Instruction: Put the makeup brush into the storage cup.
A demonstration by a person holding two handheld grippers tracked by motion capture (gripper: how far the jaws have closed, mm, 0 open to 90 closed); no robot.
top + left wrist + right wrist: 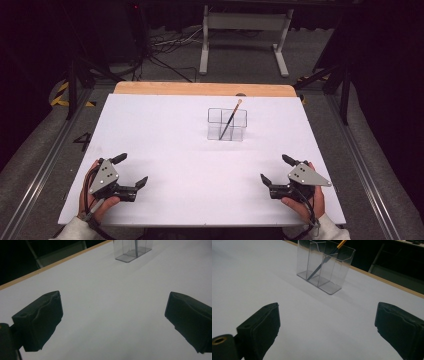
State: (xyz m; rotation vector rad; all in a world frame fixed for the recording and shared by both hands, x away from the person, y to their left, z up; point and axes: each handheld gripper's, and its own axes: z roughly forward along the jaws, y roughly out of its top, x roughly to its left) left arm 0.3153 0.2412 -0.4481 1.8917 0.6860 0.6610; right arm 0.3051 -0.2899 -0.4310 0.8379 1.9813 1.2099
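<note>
1. Resting near the front-left corner of the desk (165,130), the left gripper (131,171) is held in the person's left hand (90,197). Jaws wide apart, nothing between them. In the left gripper view both black jaws stand at the frame's sides with bare white surface between.
2. Right gripper (276,168) sits near the front-right corner, held in the right hand (307,202). Jaws wide apart, nothing between them. The right gripper view shows the same: two black jaws at the sides, white desk between.
3. A grey three-cornered plate tops each gripper; a cable trails from each toward the person's sleeves at the bottom edge of the high view.
4. Clear holder (227,124) stands upright on the far half of the desk, somewhat right of centre, well apart from both grippers. It is a transparent plastic box divided into compartments; the right gripper view (324,267) shows partition walls inside.
5. Pencil (230,119) leans tilted inside the holder, dark shaft down, light tan end (342,243) sticking out above the rim toward the far right. Which compartment holds its tip: cannot tell for certain.
6. In the left gripper view the holder (132,250) appears at the top edge, base on the white surface.
7. Desk top is white with a wooden strip (200,88) along the far edge.
</note>
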